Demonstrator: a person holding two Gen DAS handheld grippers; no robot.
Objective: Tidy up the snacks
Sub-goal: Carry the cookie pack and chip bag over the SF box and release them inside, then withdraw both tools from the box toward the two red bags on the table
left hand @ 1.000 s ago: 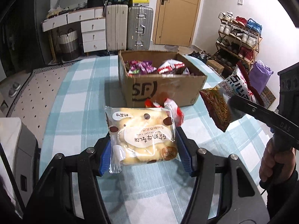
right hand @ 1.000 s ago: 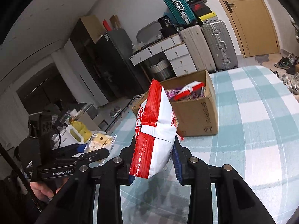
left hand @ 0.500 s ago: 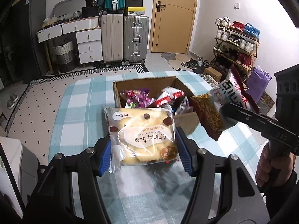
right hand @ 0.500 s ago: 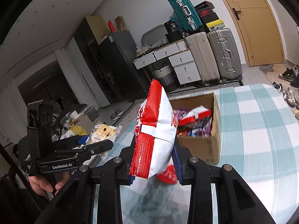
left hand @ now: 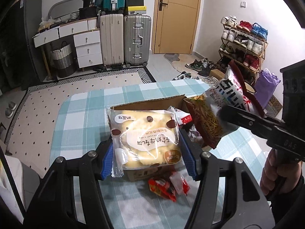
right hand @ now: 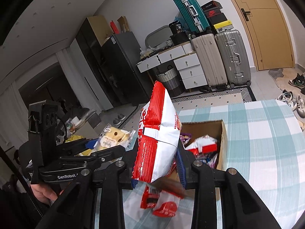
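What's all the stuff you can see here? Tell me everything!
bread pack: 1, yellow, held over the box
chip bag: 1, red and white, held upright over the box edge
box: 1, brown cardboard, open, on the table, snacks inside
red packets: 2 or so, on the table beside the box
table: 1, teal and white check cloth
suitcases: 3, beige, silver, teal, at the wall
drawers: 1, white
door: 1, tan
shoe rack: 1, full of shoes
left gripper: shut on bread pack
right gripper: shut on chip bag
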